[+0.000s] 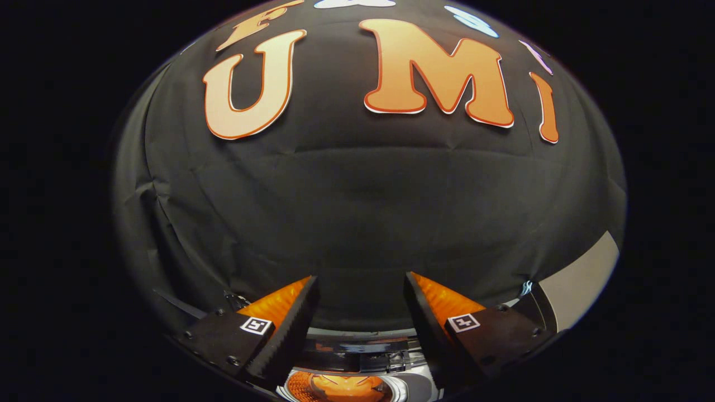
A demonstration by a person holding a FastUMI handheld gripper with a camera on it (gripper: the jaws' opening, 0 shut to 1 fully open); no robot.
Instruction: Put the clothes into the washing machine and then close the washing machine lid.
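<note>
My fingers [362, 312] stand spread apart with nothing between them, raised and aimed mostly at the black cloth wall [357, 212] of the booth, so I am carrying no garment at this moment. Just below and between their bases sits the washing machine [357, 368], seen from above: a pale top edge, a dark band that I take for the rim or control strip, and under it the round mouth of the drum [341, 388], which glows orange. That opening looks uncovered, so I judge the lid is not yet shut, though I cannot make out the lid itself, nor tell whether the orange inside is clothing or only reflected light. I read my height above the machine as a clearance pose, holding wide so I can either go for clothes or come down on the lid. Off to my right, beyond the finger, a pale grey panel [581, 282] leans against the cloth.
</note>
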